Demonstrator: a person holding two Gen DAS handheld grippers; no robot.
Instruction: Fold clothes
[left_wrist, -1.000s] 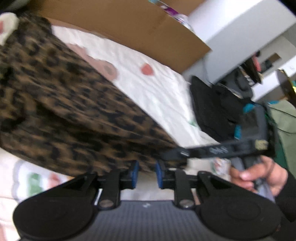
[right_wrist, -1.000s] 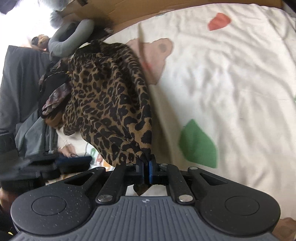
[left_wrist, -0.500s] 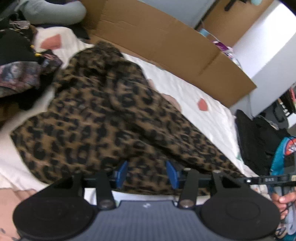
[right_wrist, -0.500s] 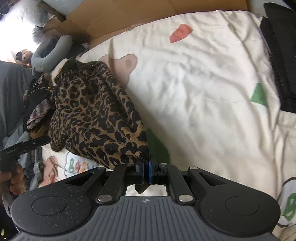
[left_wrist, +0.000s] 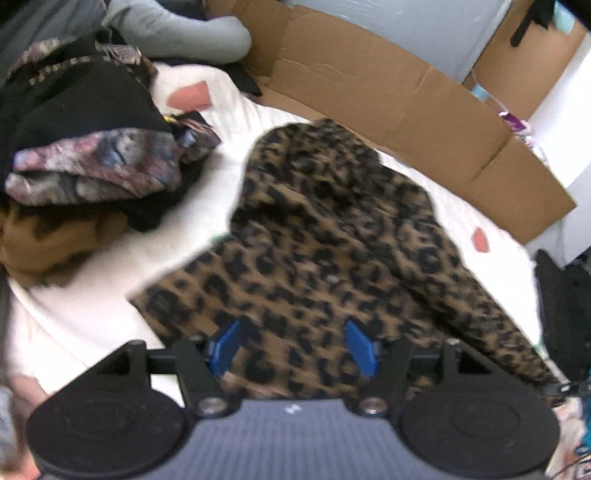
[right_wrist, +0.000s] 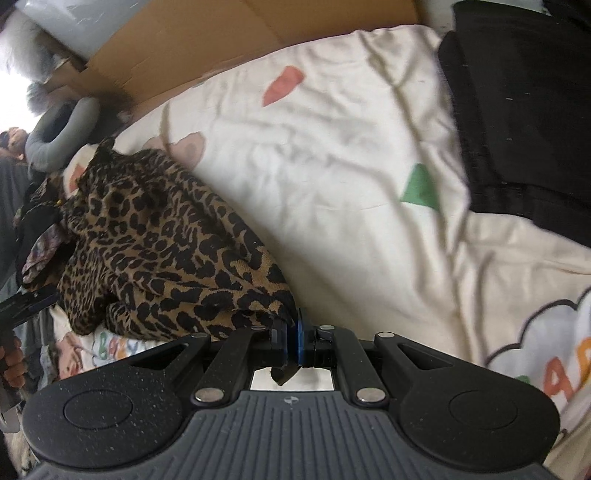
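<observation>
Leopard top (left_wrist: 332, 251) lies on the bed (right_wrist: 332, 155), long axis running away from both tongs. Left tongs (left_wrist: 291, 347) opening, fabric between the pads but not pinched. Right tongs (right_wrist: 291, 339) clamped on its near corner, so nearer.

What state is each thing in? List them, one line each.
leopard-print garment: unfolded, spread on the bed, one edge pinched.
right gripper: jaws shut on the garment's edge.
left gripper: jaws opening, nothing gripped, garment beneath.
clothes pile: heaped, unfolded.
black garment: lying flat.
bedsheet: wrinkled.
cardboard box: flattened open.
</observation>
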